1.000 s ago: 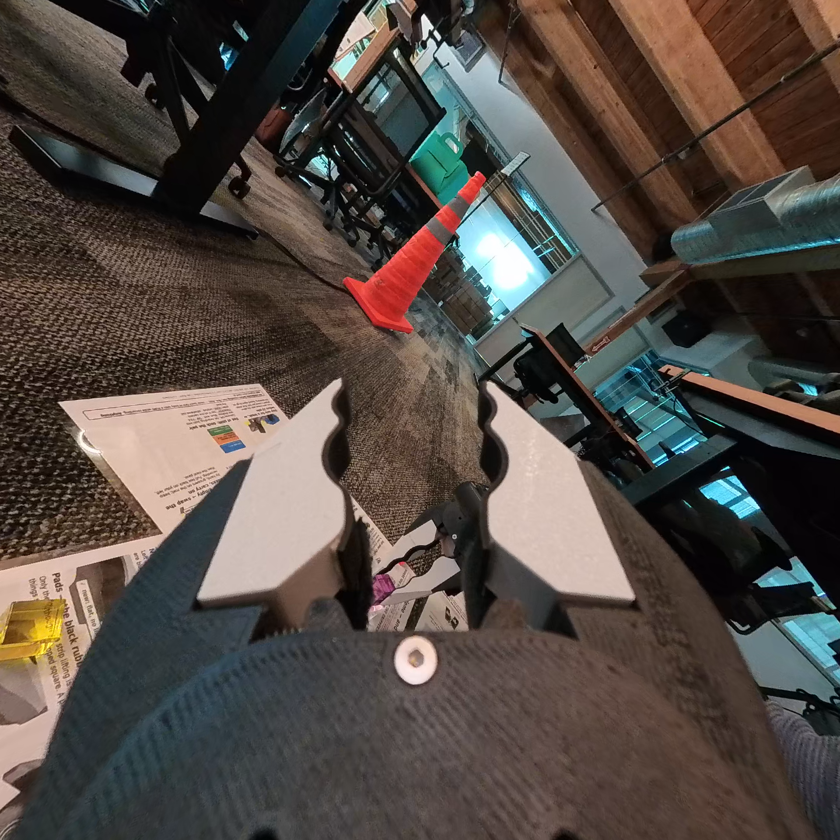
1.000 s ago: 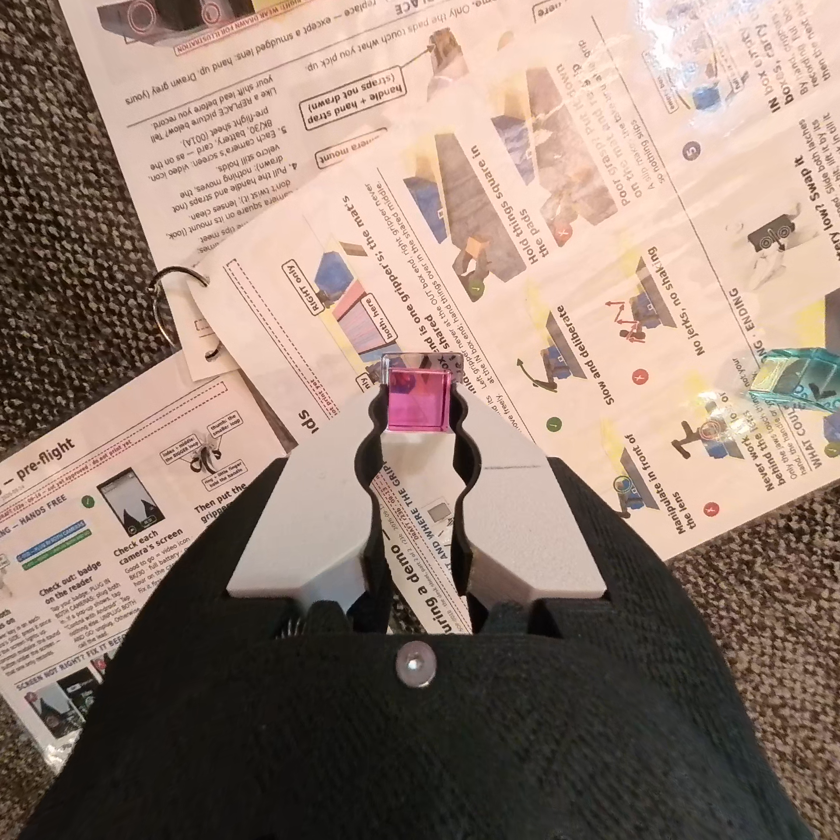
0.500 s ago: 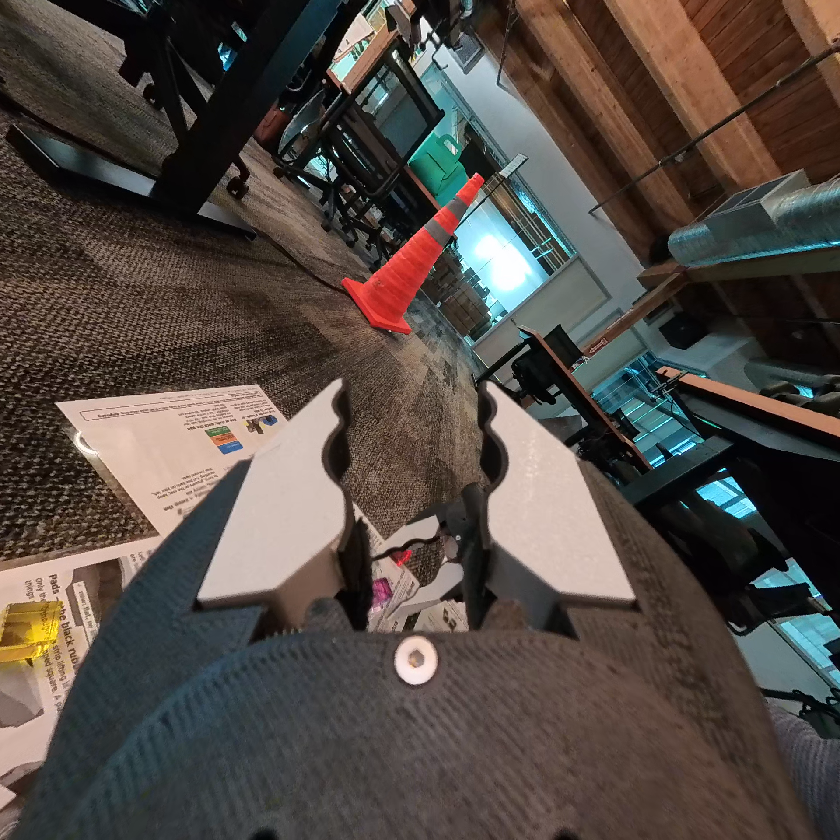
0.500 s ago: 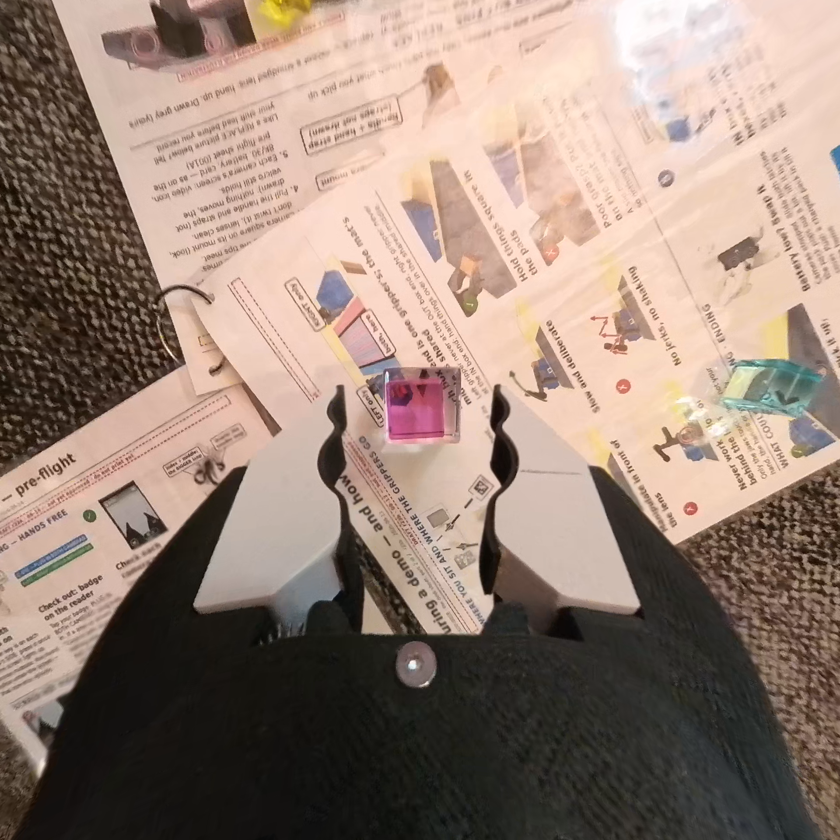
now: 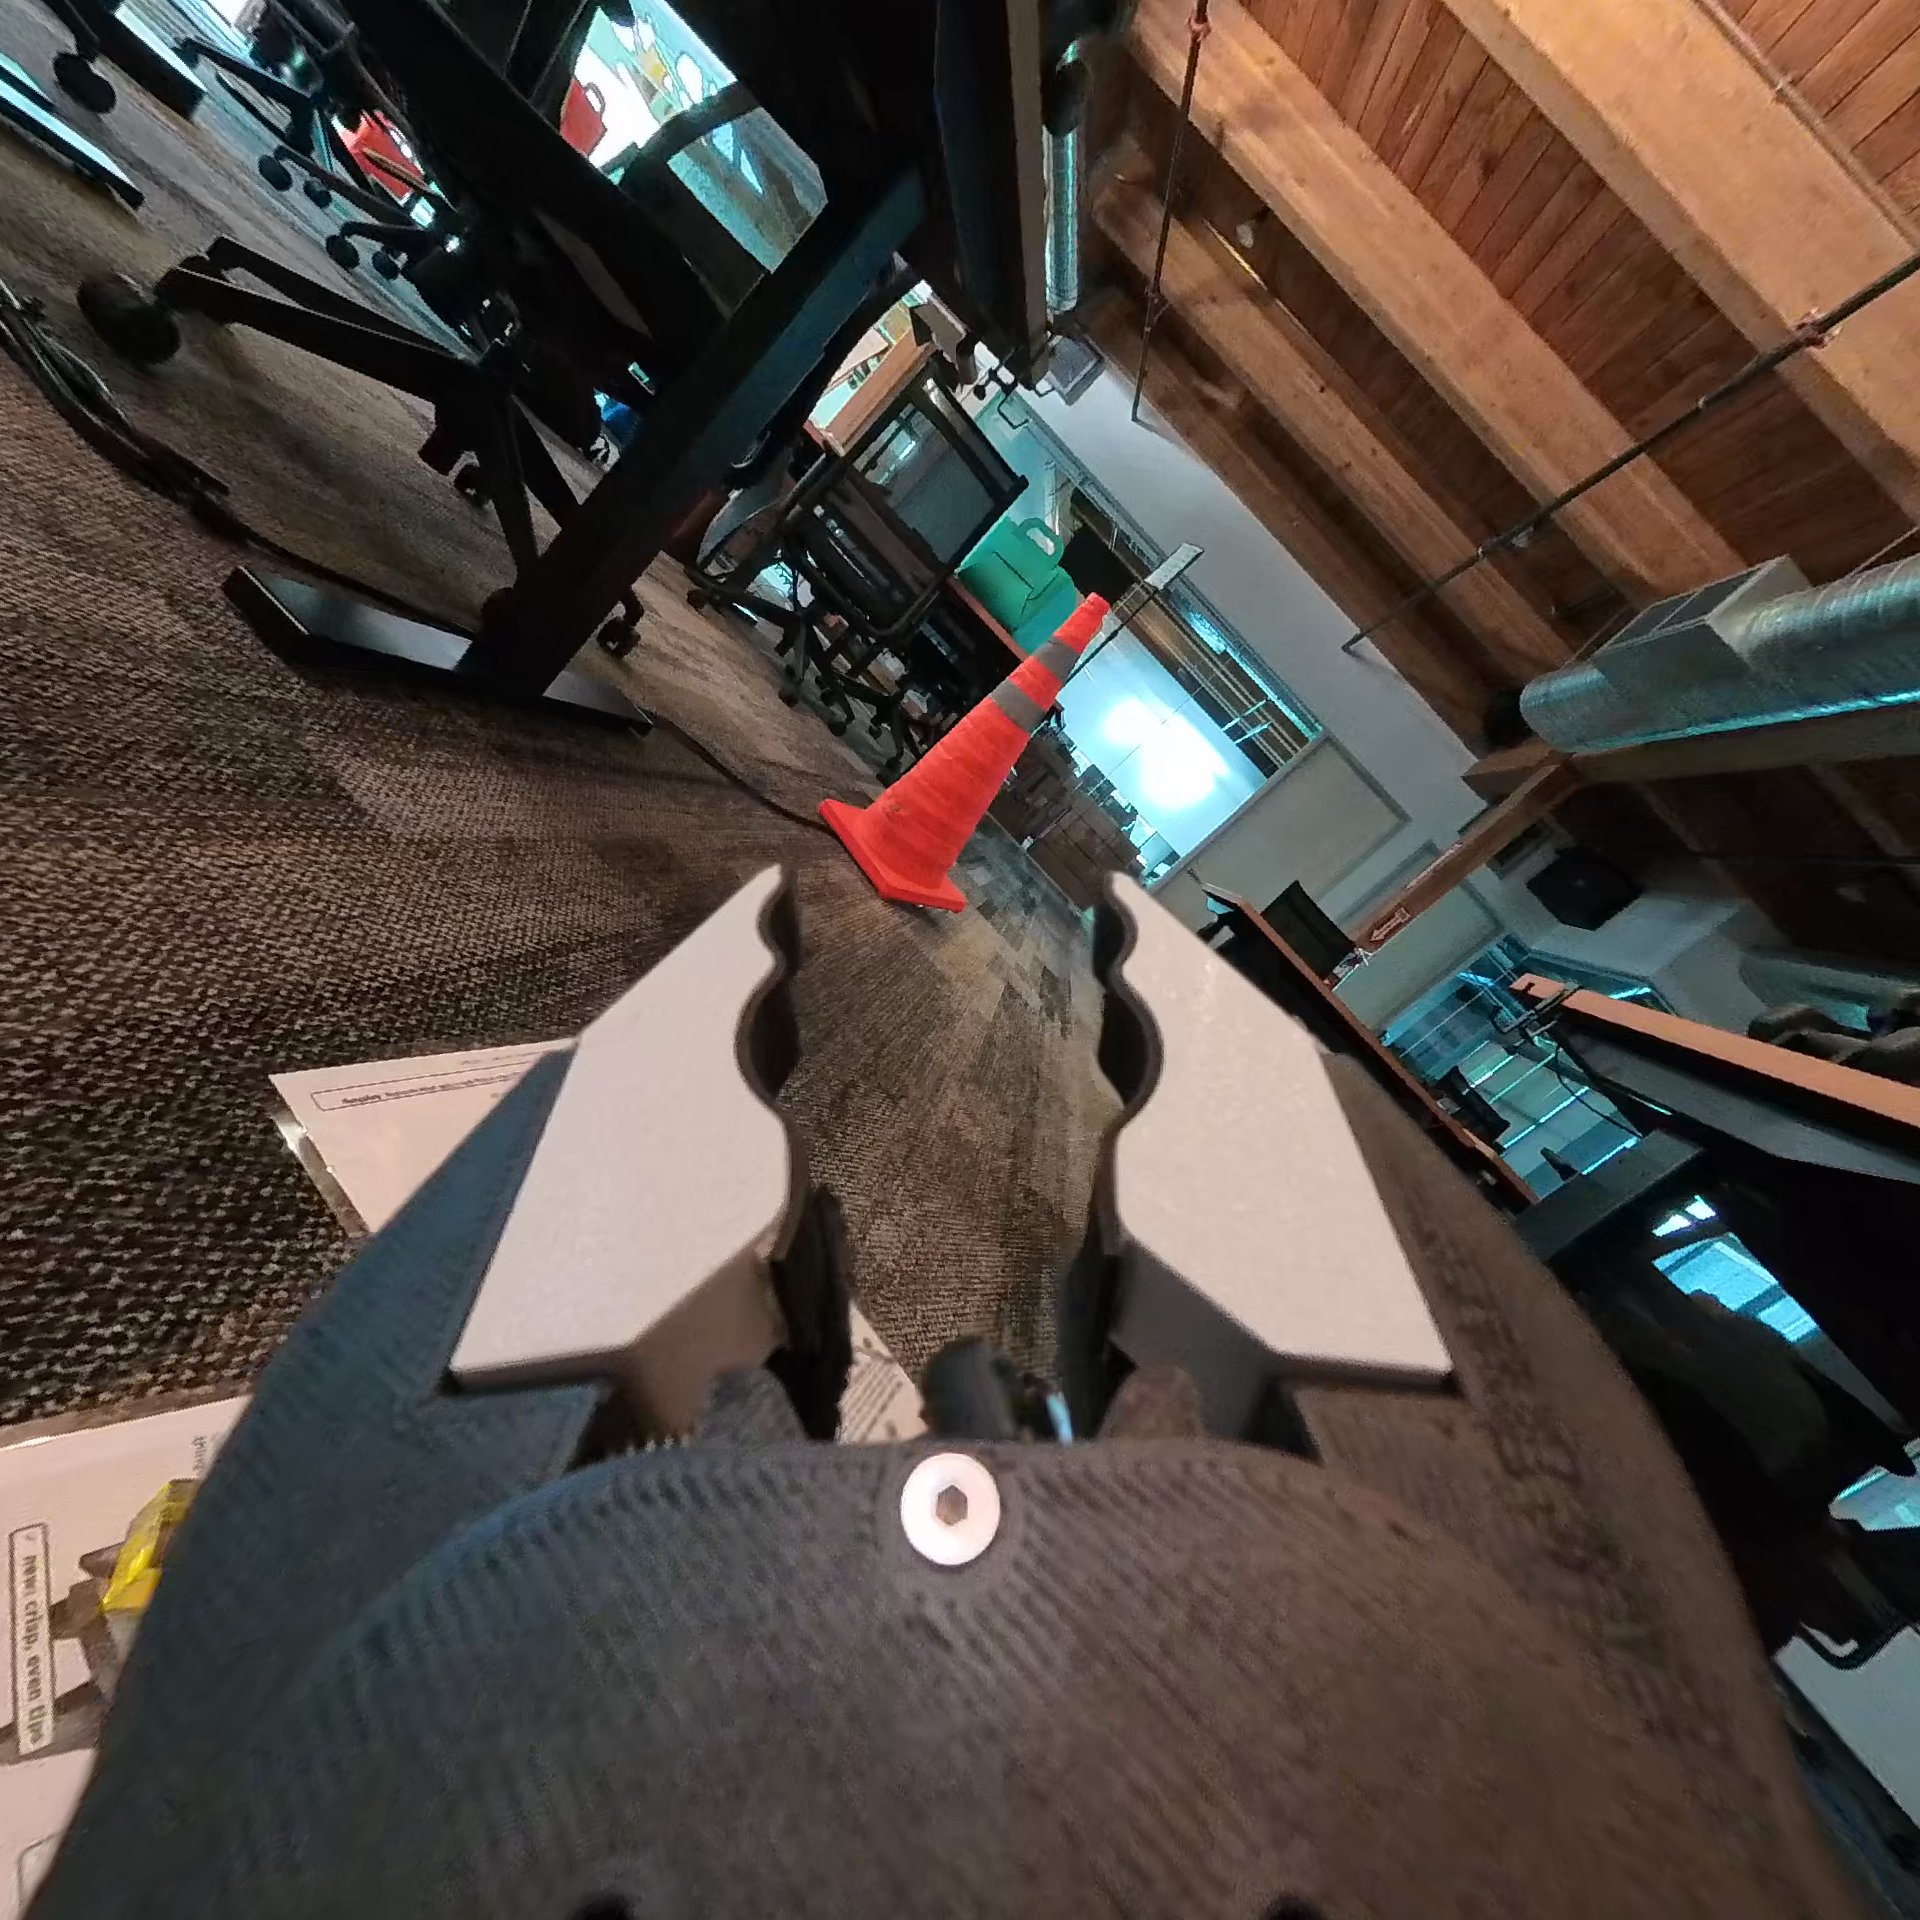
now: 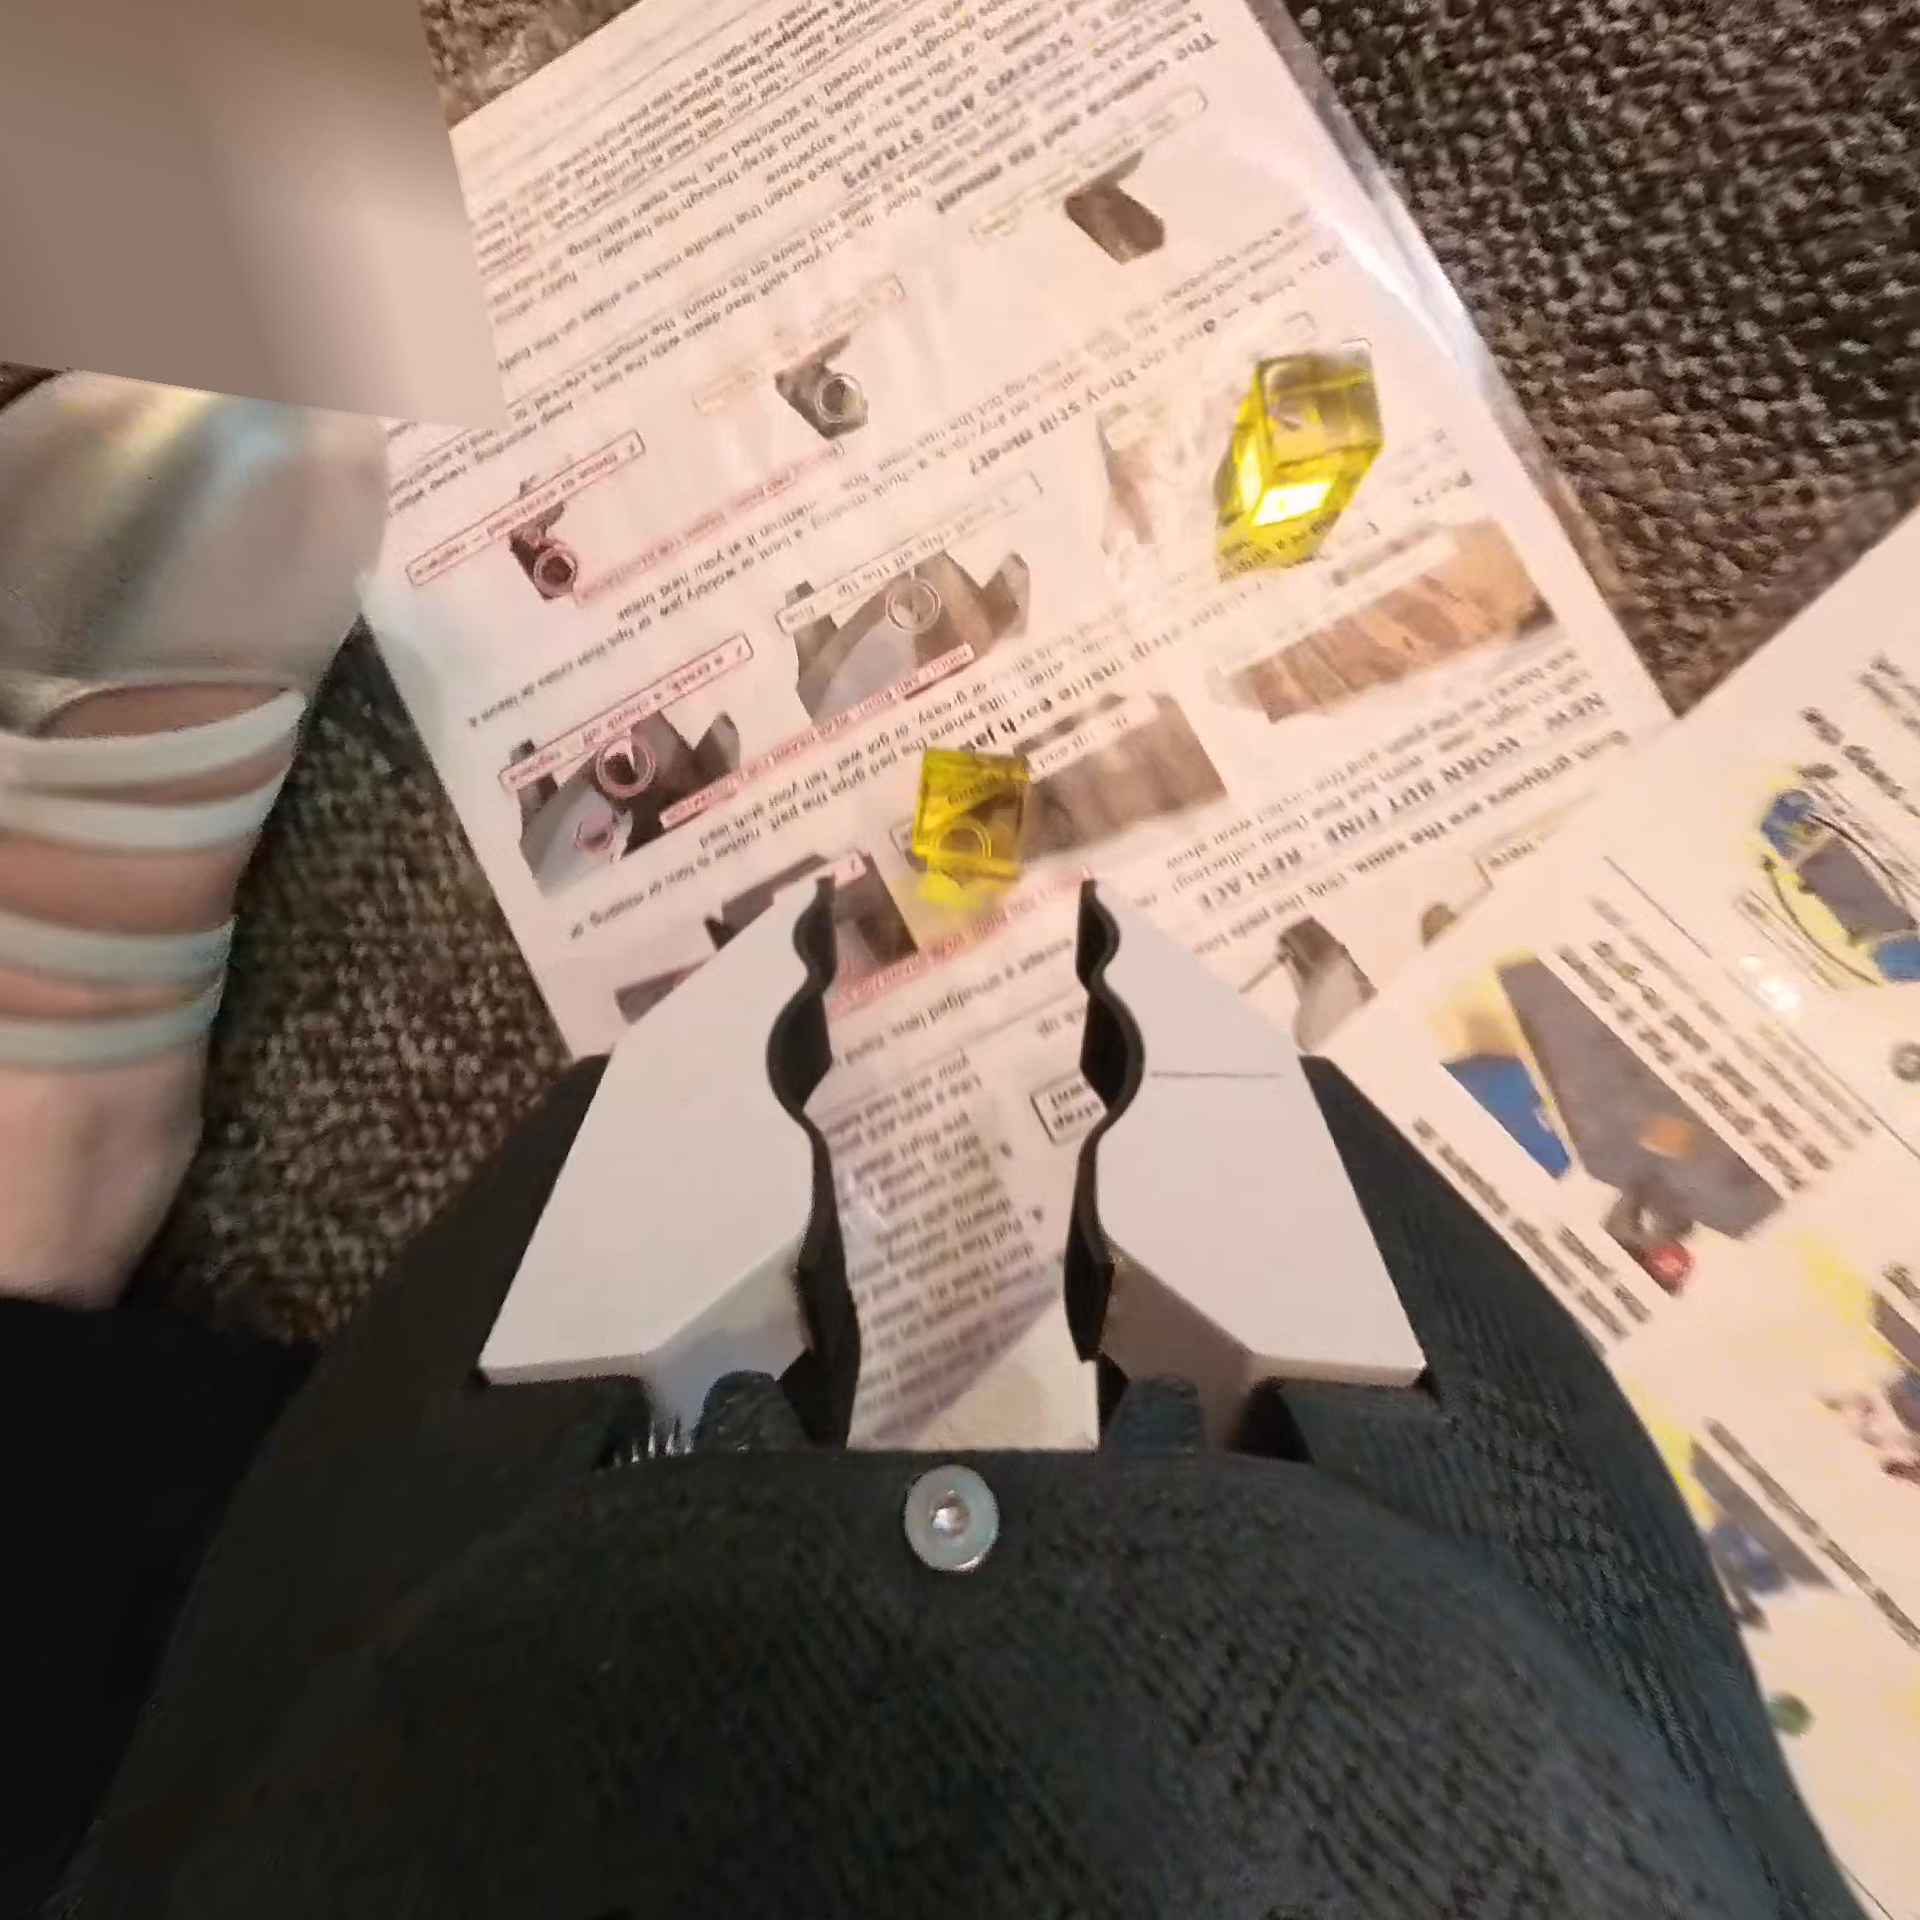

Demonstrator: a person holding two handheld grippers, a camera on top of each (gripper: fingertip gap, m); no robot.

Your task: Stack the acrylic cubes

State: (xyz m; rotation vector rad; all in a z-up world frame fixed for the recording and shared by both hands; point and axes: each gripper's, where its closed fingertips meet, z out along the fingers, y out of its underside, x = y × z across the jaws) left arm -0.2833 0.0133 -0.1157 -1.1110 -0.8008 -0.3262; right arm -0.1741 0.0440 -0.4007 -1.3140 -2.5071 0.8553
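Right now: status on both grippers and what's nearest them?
Left gripper open, empty, aimed across carpet toward orange cone. Right gripper open, empty, above printed sheet. Small yellow block just beyond its tips, untouched; larger yellow block farther off.

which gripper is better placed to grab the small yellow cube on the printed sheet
Probably the right gripper: it is open and empty, and the small yellow cube lies just past its fingers. The left gripper, also open, points across the carpet toward an orange cone.
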